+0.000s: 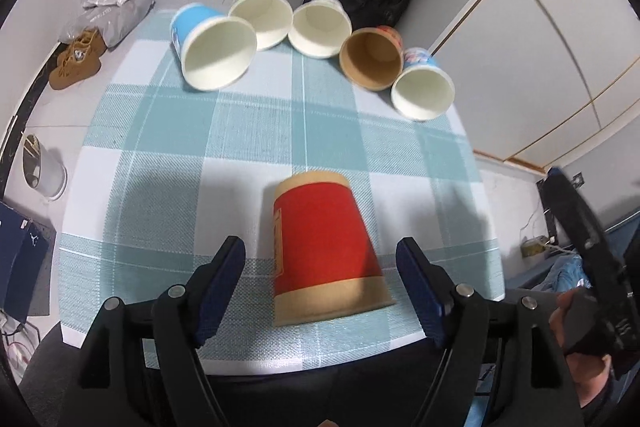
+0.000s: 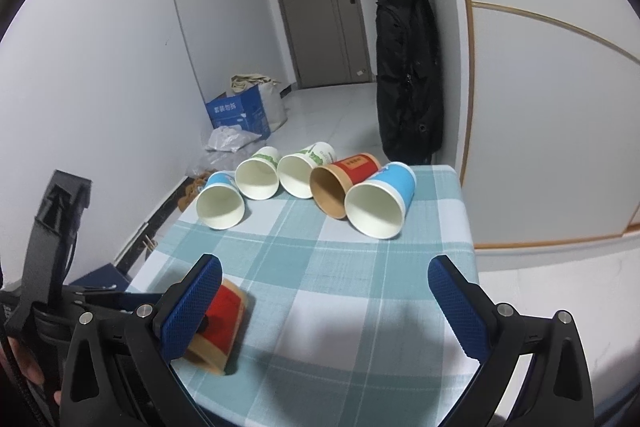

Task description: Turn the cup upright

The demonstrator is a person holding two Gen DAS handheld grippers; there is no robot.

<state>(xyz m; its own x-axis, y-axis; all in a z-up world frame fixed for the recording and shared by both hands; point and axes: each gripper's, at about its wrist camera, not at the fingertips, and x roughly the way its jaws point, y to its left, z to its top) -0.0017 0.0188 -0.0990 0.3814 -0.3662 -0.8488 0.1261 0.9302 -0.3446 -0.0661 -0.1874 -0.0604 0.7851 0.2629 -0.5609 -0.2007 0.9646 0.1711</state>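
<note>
A red and kraft-brown paper cup [image 1: 320, 251] lies on its side near the front edge of the checked tablecloth [image 1: 240, 147], base pointing away from me. My left gripper [image 1: 322, 271] is open, its blue fingers straddling the cup's wide end without touching it. In the right wrist view the same cup [image 2: 224, 323] lies at the lower left, partly hidden behind my right gripper's left finger. My right gripper [image 2: 326, 297] is open and empty above the cloth, to the right of the cup.
Several more cups lie on their sides in a row at the table's far end: blue [image 1: 212, 47], two white-green [image 1: 262, 15], brown [image 1: 372, 57], blue [image 1: 424, 87]. A black bag [image 2: 408, 75] hangs beyond. Boxes and bags sit on the floor at left.
</note>
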